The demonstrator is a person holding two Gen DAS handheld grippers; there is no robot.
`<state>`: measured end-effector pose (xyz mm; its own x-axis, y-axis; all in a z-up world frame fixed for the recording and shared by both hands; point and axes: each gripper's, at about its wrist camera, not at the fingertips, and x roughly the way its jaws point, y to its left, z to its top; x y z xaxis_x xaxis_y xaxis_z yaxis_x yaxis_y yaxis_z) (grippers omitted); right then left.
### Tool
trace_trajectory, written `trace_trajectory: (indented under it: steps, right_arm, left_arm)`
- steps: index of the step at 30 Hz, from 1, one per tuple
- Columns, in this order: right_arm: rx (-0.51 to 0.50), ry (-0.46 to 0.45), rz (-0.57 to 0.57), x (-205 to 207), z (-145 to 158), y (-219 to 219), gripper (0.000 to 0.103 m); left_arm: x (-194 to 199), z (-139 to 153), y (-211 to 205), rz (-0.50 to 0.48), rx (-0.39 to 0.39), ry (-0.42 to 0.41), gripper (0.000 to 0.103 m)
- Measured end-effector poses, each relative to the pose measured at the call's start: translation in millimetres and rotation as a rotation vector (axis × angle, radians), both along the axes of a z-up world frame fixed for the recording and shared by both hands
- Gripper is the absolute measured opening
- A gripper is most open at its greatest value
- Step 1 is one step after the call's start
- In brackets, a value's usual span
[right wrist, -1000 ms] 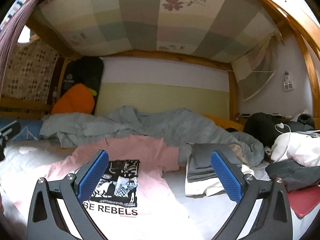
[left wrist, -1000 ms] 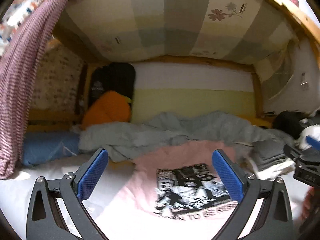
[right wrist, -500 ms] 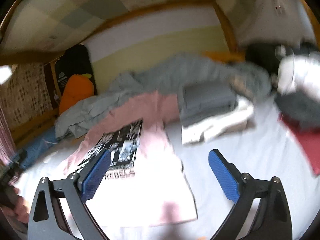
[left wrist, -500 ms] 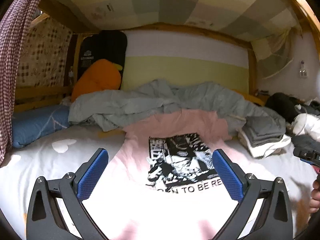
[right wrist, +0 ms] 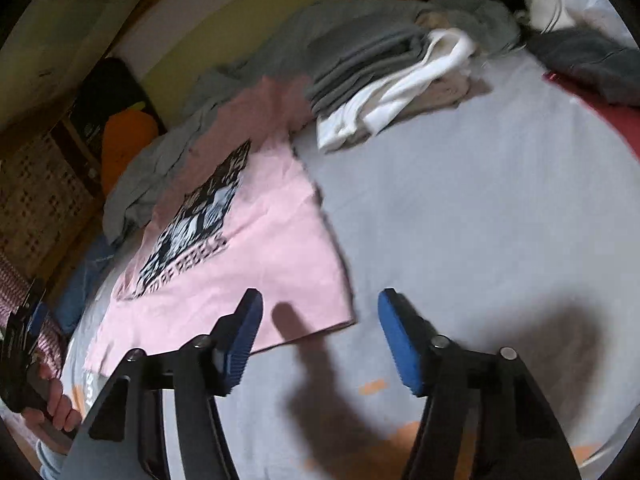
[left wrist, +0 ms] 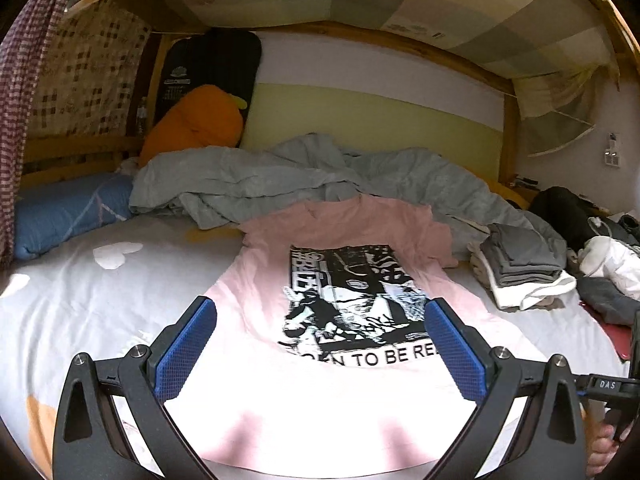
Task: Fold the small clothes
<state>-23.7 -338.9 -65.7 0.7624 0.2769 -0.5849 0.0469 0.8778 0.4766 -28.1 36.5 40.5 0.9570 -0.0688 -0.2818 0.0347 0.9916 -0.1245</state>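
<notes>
Right gripper (right wrist: 320,338), seen from its own wrist view, is tilted down over the near right corner of the pink T-shirt (right wrist: 256,236); its blue pads stand partly apart, the jaws having just been closing, and the hem corner lies below the gap without being pinched. Left gripper (left wrist: 320,354) is held wide open above the near hem of the same shirt, with nothing between its pads. The shirt is spread flat, print upward, on the pale bed sheet (right wrist: 460,208). Its printed lettering is cut off by the left gripper's right finger in the left wrist view and is smeared by motion blur in the right wrist view. A dark shadow of the right gripper is cast across the sheet near the hem. At the left edge of the right wrist view, the left hand (right wrist: 52,400) is seen gripping a black handle, largely cropped by the frame. Beyond the shirt, to its right, a stack of folded clothes (left wrist: 520,268), grey over white, is set just beside the sleeve. Farther right, a heap of dark and white items (left wrist: 600,248) is partly cut off; its contents cannot be told. A rumpled grey blanket (left wrist: 280,180) lies behind the collar, touching it. An orange cushion (left wrist: 192,124) and a blue pillow (left wrist: 68,212) are seen farthest back at the left.
</notes>
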Motion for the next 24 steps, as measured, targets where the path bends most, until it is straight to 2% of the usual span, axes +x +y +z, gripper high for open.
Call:
trace_trajectory:
  steps: [2,4,7,8,9,12,13,19,24]
  right_arm:
    - [-0.005,0.004,0.027,3.4,1.5,7.4,0.052]
    - [-0.017,0.010,0.007,6.3,1.8,10.7,0.047]
    - [-0.009,0.020,-0.026,9.6,-0.7,10.2,0.030]
    - [-0.012,0.018,-0.030,9.5,-1.0,10.0,0.019]
    - [-0.018,0.020,-0.030,10.2,-1.4,10.4,0.013]
    - [-0.033,0.009,-0.033,7.6,-0.2,11.5,0.008]
    - [-0.041,0.000,-0.036,6.3,1.3,12.2,0.004]
    - [-0.120,-0.042,-0.075,0.8,10.5,16.5,0.003]
    - [-0.118,-0.075,-0.102,-5.0,18.2,13.2,0.003]
  left_arm:
    - [-5.3,3.1,-1.4,0.024,0.023,-0.027,0.103]
    - [-10.0,6.9,-0.8,0.025,0.027,-0.054,0.103]
    - [-13.4,10.3,2.7,0.029,0.015,-0.064,0.103]
    - [-13.3,10.4,3.8,0.029,0.011,-0.060,0.103]
    - [-14.1,9.8,4.9,0.030,0.006,-0.057,0.103]
    - [-16.5,8.2,9.3,0.043,0.001,-0.055,0.103]
    - [-16.8,8.5,10.3,0.049,0.001,-0.055,0.103]
    - [-30.2,10.5,19.6,0.129,0.032,-0.091,0.103]
    - [-38.5,2.6,43.9,0.185,-0.017,-0.055,0.103]
